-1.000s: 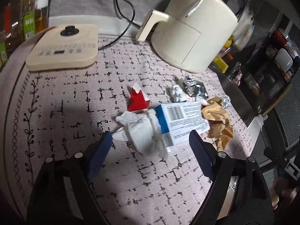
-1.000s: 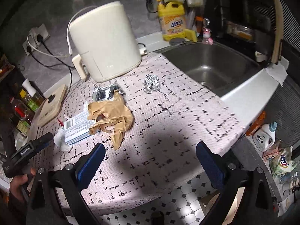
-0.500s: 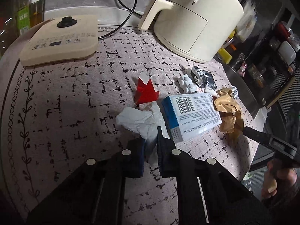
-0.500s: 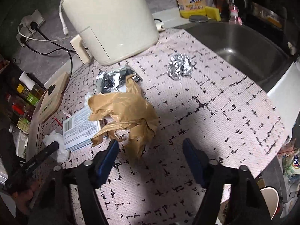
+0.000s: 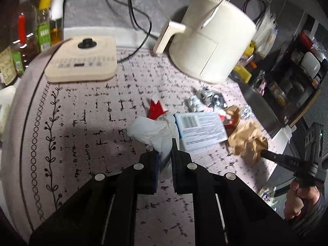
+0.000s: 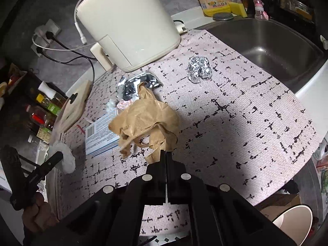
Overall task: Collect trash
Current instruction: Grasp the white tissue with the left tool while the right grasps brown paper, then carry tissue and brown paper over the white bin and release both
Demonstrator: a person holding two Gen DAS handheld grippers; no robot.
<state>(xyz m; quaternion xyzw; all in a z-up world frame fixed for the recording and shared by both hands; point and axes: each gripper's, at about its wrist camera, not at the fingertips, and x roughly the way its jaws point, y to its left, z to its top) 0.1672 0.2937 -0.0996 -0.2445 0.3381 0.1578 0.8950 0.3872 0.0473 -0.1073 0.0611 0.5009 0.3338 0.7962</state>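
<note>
Pale patterned matting covers the worktop [image 5: 82, 123]. From the left wrist, the left tongs [image 5: 165, 160] are clamped on a crumpled white tissue [image 5: 153, 131], beside a blue-and-white box [image 5: 201, 131] and a red wrapper [image 5: 156, 108]. From the right wrist, the right tongs [image 6: 165, 160] pinch a brown paper bag [image 6: 145, 121]; a foil ball [image 6: 198, 69] lies near the sink [image 6: 266, 47].

Crumpled matt brown paper bag [image 6: 147, 121], soft white crumpled tissue [image 5: 155, 133], shiny crinkled silver foil ball [image 6: 198, 69], smooth cream plastic air fryer [image 6: 127, 20], rough woven pale cloth mat [image 6: 235, 123], brushed steel sink [image 6: 266, 41]
</note>
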